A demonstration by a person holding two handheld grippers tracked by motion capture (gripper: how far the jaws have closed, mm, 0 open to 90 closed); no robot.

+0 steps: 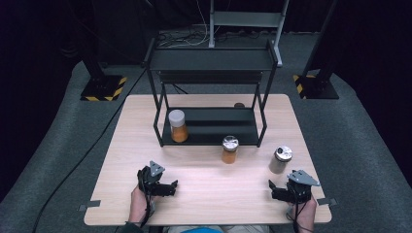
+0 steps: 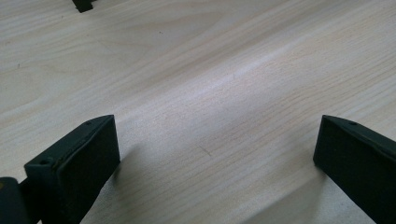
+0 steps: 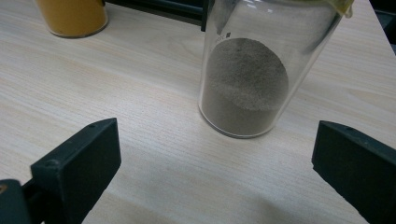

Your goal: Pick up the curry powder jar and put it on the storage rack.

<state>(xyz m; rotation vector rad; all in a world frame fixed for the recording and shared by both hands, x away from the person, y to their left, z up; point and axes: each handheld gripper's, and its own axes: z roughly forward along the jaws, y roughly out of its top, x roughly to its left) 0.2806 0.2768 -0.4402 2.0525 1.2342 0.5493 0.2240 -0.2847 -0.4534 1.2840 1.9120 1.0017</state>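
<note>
I hold my right gripper [image 1: 278,189] low over the table [image 1: 209,204], jaws spread wide and gripping nothing. Just ahead of it stands a clear glass jar [image 3: 252,70], upright on the wood, about half full of grey powder with a metal cap on top; it sits in line with the gap between the jaws but not yet inside it. Further ahead and to that gripper's left is an orange-powder jar [image 1: 229,149] with a shiny lid, standing just in front of the black shelf rack [image 1: 214,133]. On the rack's lower shelf, at its left end, a third jar [image 1: 178,126] with a white cap holds orange powder as well. My left gripper [image 1: 167,187] rests well apart from all three jars, its jaws equally wide with bare wood between them [image 2: 215,140]. Nothing stands between my right gripper and the grey jar.
</note>
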